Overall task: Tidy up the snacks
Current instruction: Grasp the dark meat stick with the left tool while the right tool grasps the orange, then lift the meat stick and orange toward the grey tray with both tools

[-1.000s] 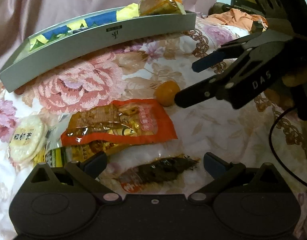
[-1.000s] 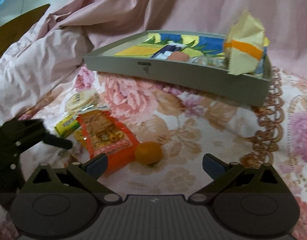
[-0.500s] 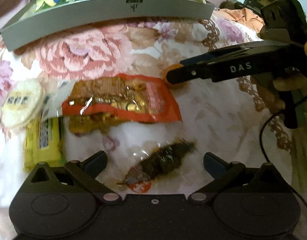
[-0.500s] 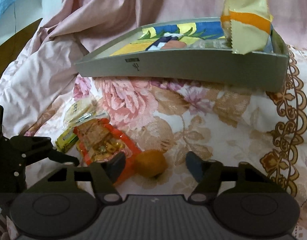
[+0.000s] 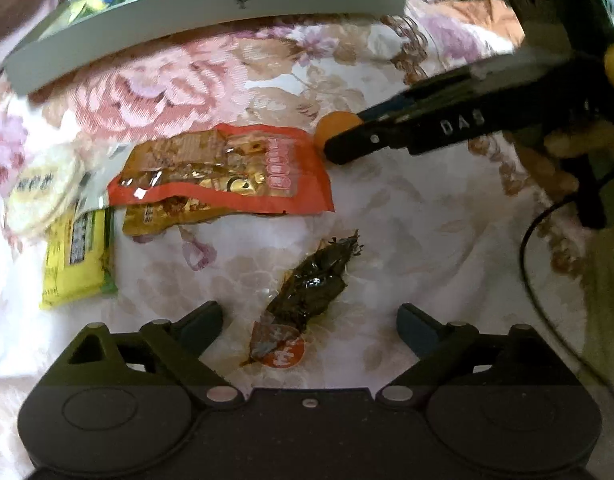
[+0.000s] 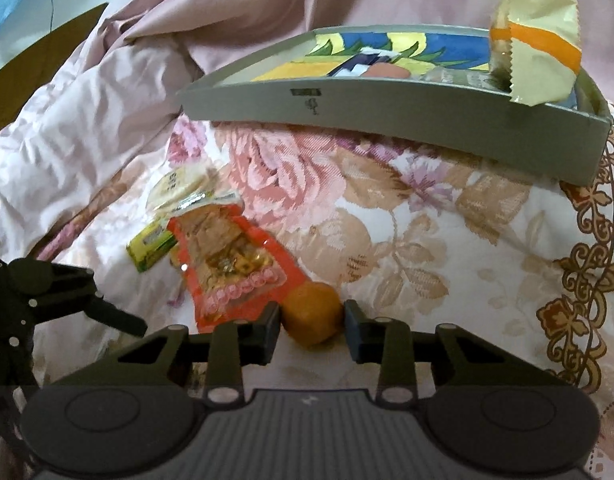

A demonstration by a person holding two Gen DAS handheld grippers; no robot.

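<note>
A small round orange snack (image 6: pixel 311 312) lies on the flowered cloth, and my right gripper (image 6: pixel 311 324) is closing on it, with a pad against each side. In the left wrist view that gripper (image 5: pixel 347 136) reaches in from the right to the same snack (image 5: pixel 331 126). My left gripper (image 5: pixel 309 314) points down over a dark brown snack packet (image 5: pixel 311 284). Its jaws are closing but still stand wide, and neither pad touches the packet. A grey tray (image 6: pixel 387 104) with a colourful bottom sits at the far side and holds a yellow and orange packet (image 6: pixel 535 52).
A red snack bag (image 5: pixel 227 168), a yellow-green packet (image 5: pixel 75 256) and a round white cracker pack (image 5: pixel 39 192) lie on the left of the cloth. Rumpled pink bedding (image 6: pixel 87 120) rises behind. A black cable (image 5: pixel 539 240) hangs at the right.
The right gripper's jaws have narrowed from wide apart onto the orange snack. The left gripper has tilted further down, so the dark packet now lies lengthwise between its fingers.
</note>
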